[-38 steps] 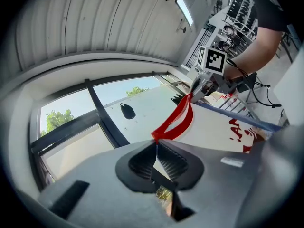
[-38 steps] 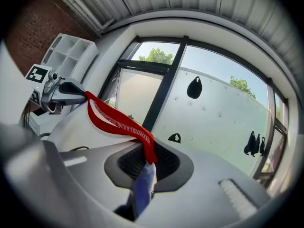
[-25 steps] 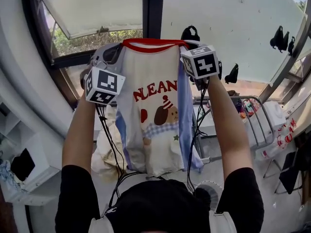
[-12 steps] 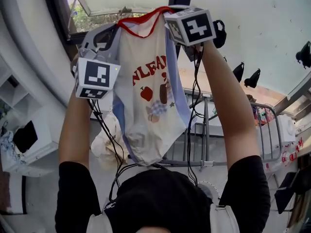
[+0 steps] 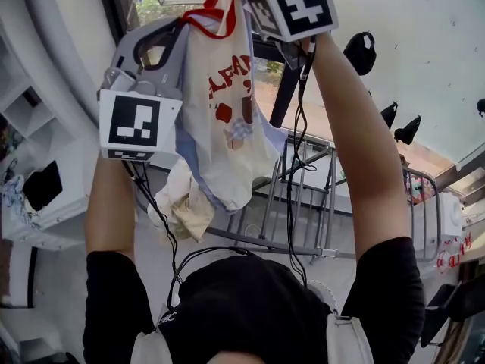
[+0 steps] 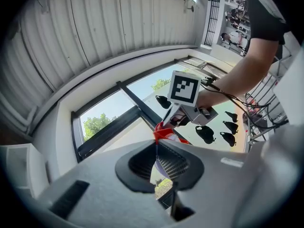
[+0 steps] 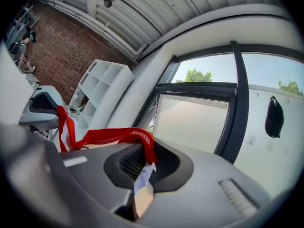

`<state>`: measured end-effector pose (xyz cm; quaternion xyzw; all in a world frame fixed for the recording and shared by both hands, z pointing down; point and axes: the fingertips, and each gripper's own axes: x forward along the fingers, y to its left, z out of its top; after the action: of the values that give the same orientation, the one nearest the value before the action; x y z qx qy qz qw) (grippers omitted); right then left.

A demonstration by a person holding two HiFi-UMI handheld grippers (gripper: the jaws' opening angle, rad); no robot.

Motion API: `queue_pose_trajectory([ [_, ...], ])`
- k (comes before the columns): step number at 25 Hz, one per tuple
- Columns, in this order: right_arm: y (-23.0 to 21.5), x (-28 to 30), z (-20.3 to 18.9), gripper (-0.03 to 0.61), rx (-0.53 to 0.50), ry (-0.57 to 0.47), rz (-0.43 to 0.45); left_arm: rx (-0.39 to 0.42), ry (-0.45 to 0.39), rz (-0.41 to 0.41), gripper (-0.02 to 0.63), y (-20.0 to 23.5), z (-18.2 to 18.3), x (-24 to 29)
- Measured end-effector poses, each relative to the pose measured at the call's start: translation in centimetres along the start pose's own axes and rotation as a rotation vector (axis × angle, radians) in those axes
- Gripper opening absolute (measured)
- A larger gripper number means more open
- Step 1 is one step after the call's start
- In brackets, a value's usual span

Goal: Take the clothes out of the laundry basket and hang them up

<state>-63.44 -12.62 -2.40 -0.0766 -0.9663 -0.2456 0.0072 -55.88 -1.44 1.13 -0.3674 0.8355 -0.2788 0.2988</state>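
Left gripper (image 6: 159,161) is being held overhead, jaws nearly together and pinching thin fabric at one end of the red collar band (image 7: 107,136) of a cream cotton child's T-shirt (image 5: 227,120) with blue side panels and a cartoon print. T-shirt is hanging straight down from the collar, long axis vertical, in front of the window and between both forearms. Right gripper (image 7: 141,167) is sitting higher, jaws likewise almost closed, clamping the other collar end plus a fold of pale cloth. Collar is running across between the two claws. Grey metal drying rack (image 5: 318,203) is lying below and to the right of the T-shirt, nearer the right arm, so hanging it likely means bringing the garment down and rightward. No laundry basket is showing clearly.
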Motion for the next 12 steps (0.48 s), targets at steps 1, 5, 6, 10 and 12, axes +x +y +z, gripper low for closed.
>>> queue_pose_trajectory([
  [1,0.1,0.0,-0.2,0.035,0.007,0.001,0.002,0.0,-0.005,-0.005,0.021,-0.1,0.2,-0.2],
  [5,0.1,-0.4,-1.0,0.037,0.021,0.014,-0.008,0.003,-0.036,-0.032,0.021,-0.8,1.5,-0.5],
  [6,-0.2,-0.7,-1.4,0.036,0.025,0.018,-0.015,0.003,-0.047,-0.043,0.021,-1.2,2.0,-0.5],
  [10,-2.5,-2.8,-3.8,0.037,0.056,0.042,-0.055,-0.021,-0.088,-0.107,0.021,-3.7,4.1,0.2],
  [12,-3.8,-3.8,-5.3,0.037,0.068,0.06,-0.077,-0.048,-0.104,-0.141,0.021,-5.2,5.0,0.8],
])
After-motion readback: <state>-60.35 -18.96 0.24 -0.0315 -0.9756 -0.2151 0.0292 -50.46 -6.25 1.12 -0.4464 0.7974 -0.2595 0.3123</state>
